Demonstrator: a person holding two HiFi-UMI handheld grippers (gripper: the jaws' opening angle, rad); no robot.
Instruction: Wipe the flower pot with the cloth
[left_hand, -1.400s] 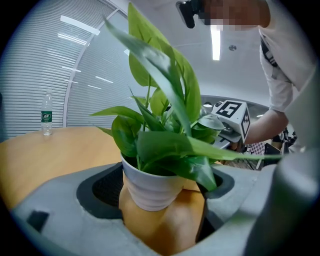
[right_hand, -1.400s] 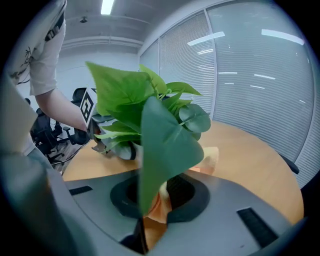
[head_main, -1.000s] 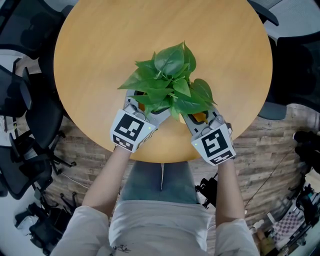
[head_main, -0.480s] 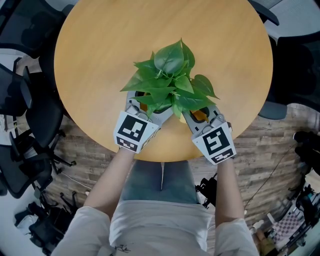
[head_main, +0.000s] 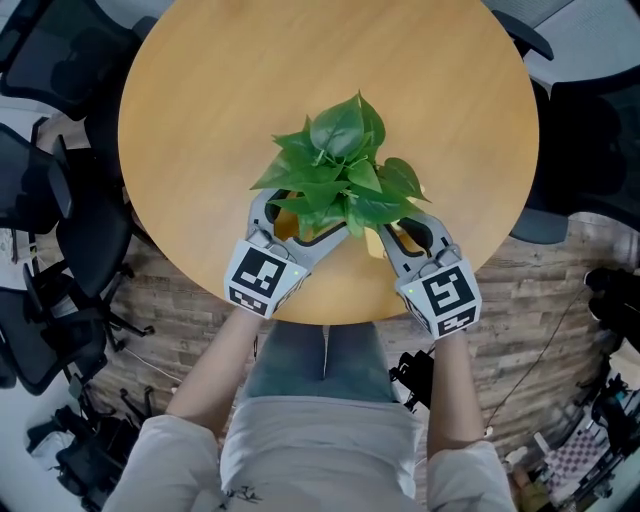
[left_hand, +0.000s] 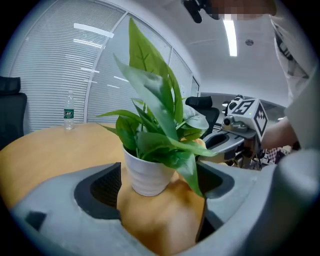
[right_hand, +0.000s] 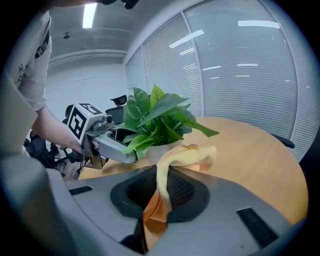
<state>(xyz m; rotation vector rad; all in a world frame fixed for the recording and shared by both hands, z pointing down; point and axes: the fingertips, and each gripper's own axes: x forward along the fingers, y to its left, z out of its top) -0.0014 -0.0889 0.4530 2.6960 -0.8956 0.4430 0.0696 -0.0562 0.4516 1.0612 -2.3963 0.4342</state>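
Head view: pot (left_hand: 145, 176) near table (head_main: 200, 110) edge, left hand-held gripper (head_main: 298, 222) wide, right (right_hand: 150, 212) clamping cloth (right_hand: 186, 156).

left gripper (left_hand: 159, 197) jaws stand wide apart, the white pot (left_hand: 145, 176) of leaves upright between them on the table (left_hand: 50, 150); a bottle (left_hand: 68, 116) far behind.

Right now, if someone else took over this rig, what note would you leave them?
Left tongs: open, the white flower pot between the jaws, ungripped.
Right tongs: shut on the yellow cloth, held close beside the pot; contact unclear.
Pot stands upright on the round table.
Done: cloth gripped, brought to pot. Left: wiping; how much is wiped cannot be told.
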